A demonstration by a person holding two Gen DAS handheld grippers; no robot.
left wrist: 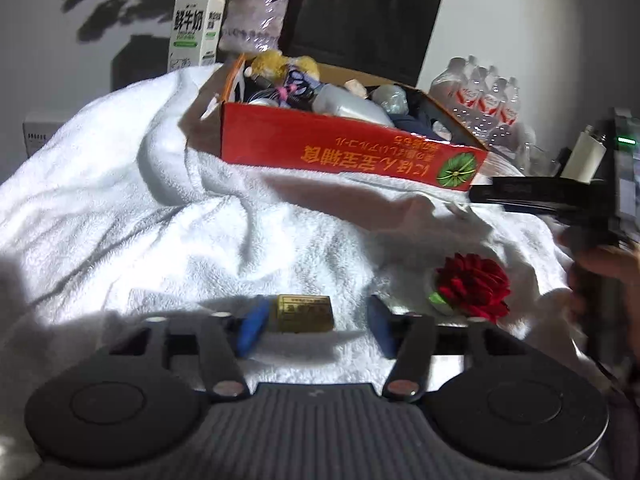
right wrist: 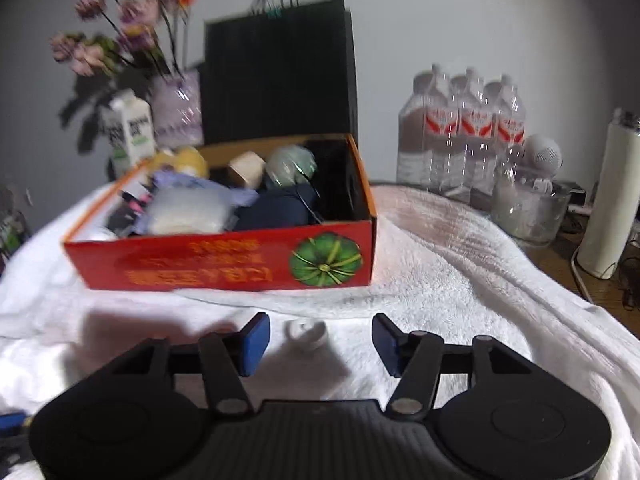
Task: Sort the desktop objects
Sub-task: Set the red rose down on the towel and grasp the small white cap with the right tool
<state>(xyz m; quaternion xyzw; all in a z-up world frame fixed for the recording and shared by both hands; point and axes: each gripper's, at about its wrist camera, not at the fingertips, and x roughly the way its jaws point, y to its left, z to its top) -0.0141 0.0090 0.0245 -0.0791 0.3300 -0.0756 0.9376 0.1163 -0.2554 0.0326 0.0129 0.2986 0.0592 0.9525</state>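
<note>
**Box mostly filled, three small things left on the towel**

The left hand-held gripper (left wrist: 314,326) stands with its jaws apart around a small gold box (left wrist: 305,313); the blue pads (left wrist: 251,330) sit on either side with a gap showing, so nothing is gripped. The gold box lies on the white towel (left wrist: 120,216) that covers the bench. Just to its right is a red fabric flower (left wrist: 474,284), also loose on the towel.

The right hand-held gripper (right wrist: 320,344) is likewise spread and empty, with a small white round object (right wrist: 307,332) lying on the towel between its pads, clear of both. Its exact nature is too blurred to tell.

Beyond both grippers sits the red cardboard box (right wrist: 224,264), already crowded with sorted things: a yellow plush toy, a pale pouch, dark cloth and a greenish ball among them.

Judging by this, most of the sorting looks done. What remains appears to be the gold box, the flower and the white object, each yet to be lifted into the red box
</note>
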